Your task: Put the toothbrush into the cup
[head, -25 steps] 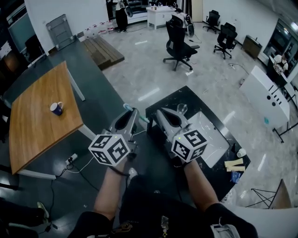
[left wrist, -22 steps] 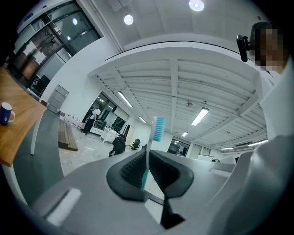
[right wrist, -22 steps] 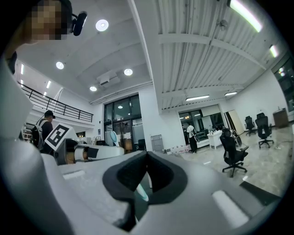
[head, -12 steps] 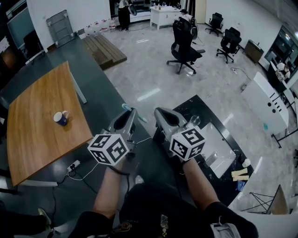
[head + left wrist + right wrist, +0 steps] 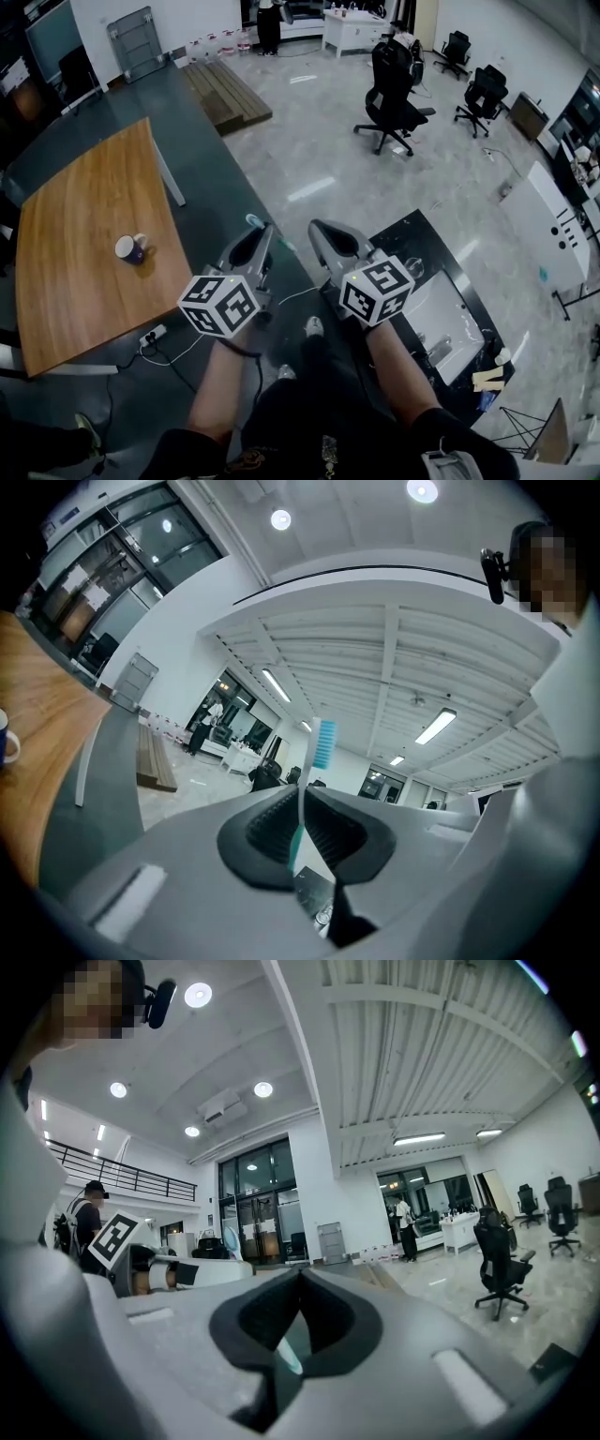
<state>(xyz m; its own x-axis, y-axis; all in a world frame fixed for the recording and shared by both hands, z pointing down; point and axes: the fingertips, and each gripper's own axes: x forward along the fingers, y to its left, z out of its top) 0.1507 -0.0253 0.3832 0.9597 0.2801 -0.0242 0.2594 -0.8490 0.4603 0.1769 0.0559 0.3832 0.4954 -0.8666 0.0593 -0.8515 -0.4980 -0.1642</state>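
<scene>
The pale, glossy floor (image 5: 319, 159) spreads across the big room; on the darker strip at its left stands a rectangular light-brown wooden table (image 5: 75, 281); black wheeled office chairs (image 5: 394, 94) stand well off on the pale part. The person holds both grippers level and side by side, out over the floor to the right of the table. The left grey two-jaw gripper (image 5: 261, 232) has its dark ridged pads pinching a slim toothbrush with a white-and-teal handle and blue bristles (image 5: 321, 744); the grip is across the handle, so in the left gripper view the bristled head sticks up past the jaws. The right grey two-jaw gripper (image 5: 321, 230) has its jaws pressed together with nothing between them. The small white-and-dark-blue cup (image 5: 130, 248) sits upright on the table, mouth upward, well apart from the toothbrush.
</scene>
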